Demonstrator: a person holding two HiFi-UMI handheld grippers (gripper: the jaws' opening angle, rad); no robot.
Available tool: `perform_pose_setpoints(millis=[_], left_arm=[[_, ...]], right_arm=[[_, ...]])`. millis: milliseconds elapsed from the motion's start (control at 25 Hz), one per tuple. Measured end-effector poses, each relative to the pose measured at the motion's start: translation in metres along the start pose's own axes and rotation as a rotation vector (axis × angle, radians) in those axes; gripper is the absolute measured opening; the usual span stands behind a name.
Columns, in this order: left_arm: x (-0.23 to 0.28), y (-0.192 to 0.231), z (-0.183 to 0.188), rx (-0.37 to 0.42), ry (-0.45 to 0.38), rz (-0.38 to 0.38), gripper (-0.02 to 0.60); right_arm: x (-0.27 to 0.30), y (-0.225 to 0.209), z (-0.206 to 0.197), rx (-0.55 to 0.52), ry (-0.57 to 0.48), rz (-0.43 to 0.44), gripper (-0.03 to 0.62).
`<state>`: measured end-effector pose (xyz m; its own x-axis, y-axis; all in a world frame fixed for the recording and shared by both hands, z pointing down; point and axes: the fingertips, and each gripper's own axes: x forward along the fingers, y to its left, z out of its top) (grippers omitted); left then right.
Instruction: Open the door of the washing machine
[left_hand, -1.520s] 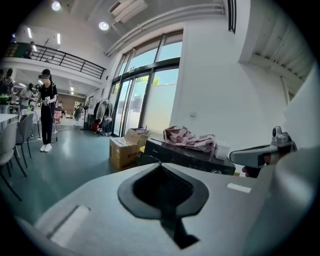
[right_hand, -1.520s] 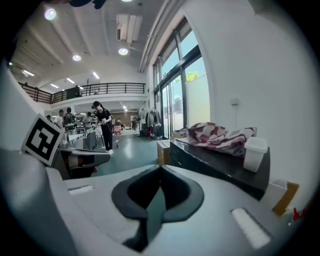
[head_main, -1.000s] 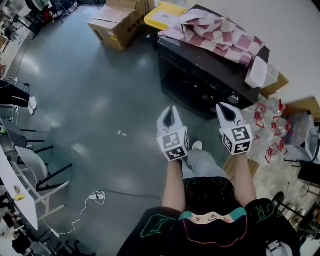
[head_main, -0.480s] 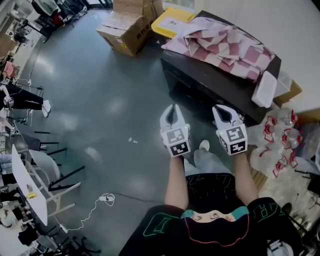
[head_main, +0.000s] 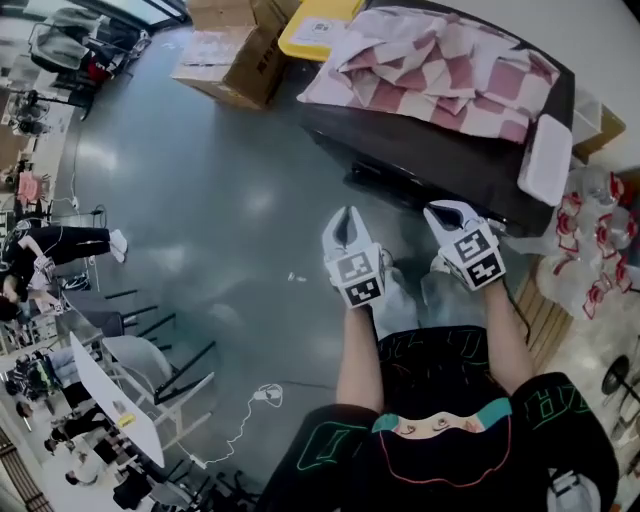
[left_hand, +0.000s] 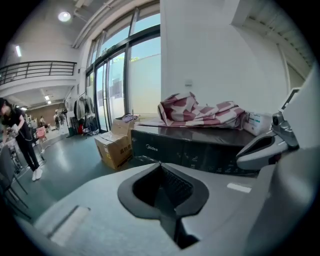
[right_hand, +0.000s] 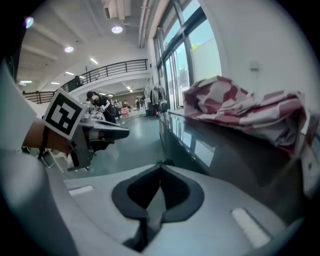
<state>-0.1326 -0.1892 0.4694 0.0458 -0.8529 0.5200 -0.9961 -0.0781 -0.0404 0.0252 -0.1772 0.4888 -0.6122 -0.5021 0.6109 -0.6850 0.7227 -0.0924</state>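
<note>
A black front-loading washing machine (head_main: 420, 165) stands ahead, and a pink checked cloth (head_main: 440, 70) is heaped on its top. From the left gripper view I see its dark control panel (left_hand: 200, 150); the door itself cannot be made out. My left gripper (head_main: 345, 212) hangs just short of the machine's front, shut and empty, with its jaws (left_hand: 160, 163) pressed together. My right gripper (head_main: 440, 210) is level with the front right part of the machine, also shut with nothing in it (right_hand: 160, 163). Neither touches the machine.
A cardboard box (head_main: 225, 50) and a yellow lid (head_main: 320, 25) lie left of the machine. A white container (head_main: 548, 160) rests on its right end, with plastic bags (head_main: 590, 240) beside it. A white table (head_main: 110, 390), a floor cable (head_main: 255, 400) and a person (head_main: 50, 245) are at the left.
Both grippers have moved forward and down toward the washing machine's front, still shut. The machine now fills more of the view.
</note>
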Motion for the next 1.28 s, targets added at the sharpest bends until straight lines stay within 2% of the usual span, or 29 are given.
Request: perform_pose_setpoints(millis=[80,200,440,480,520,560,640,760,880,960,1160,1280], left_arm=[[0.02,-0.003,-0.002,0.063,0.019,-0.047,0.011],[0.052,-0.006,-0.023,0.141,0.078,-0.14,0.011],[0.114,0.005,-0.073,0.266,0.176,-0.286,0.012],[0.121,0.008,-0.08,0.305,0.185,-0.3,0.012],[0.129,0.01,-0.086,0.353,0.187,-0.311,0.012],[0.136,0.013,-0.091,0.407,0.187,-0.322,0.014],[0.151,0.015,-0.103,0.503,0.195,-0.361,0.023],[0.172,0.014,-0.126,0.598,0.249,-0.448,0.121],[0.188,0.015,-0.143,0.712,0.282,-0.492,0.144],[0.197,0.014,-0.149,0.757,0.293,-0.522,0.149],[0.204,0.009,-0.156,0.831,0.276,-0.65,0.152],[0.208,0.005,-0.165,0.916,0.272,-0.693,0.166]], right_arm=[[0.011,-0.003,-0.011,0.031,0.044,0.005,0.003],[0.025,-0.007,-0.029,0.059,0.092,-0.058,0.003],[0.058,-0.014,-0.044,-0.002,0.18,-0.207,0.005],[0.064,-0.013,-0.047,-0.005,0.195,-0.219,0.038],[0.07,-0.011,-0.049,-0.008,0.214,-0.223,0.094],[0.077,-0.008,-0.052,-0.016,0.234,-0.222,0.11],[0.087,-0.007,-0.057,-0.045,0.282,-0.228,0.112],[0.096,-0.006,-0.063,-0.094,0.348,-0.24,0.144],[0.102,-0.004,-0.068,-0.143,0.391,-0.252,0.15],[0.104,-0.006,-0.07,-0.169,0.409,-0.268,0.179],[0.116,-0.006,-0.076,-0.234,0.459,-0.285,0.184],[0.118,-0.006,-0.079,-0.277,0.48,-0.3,0.184]])
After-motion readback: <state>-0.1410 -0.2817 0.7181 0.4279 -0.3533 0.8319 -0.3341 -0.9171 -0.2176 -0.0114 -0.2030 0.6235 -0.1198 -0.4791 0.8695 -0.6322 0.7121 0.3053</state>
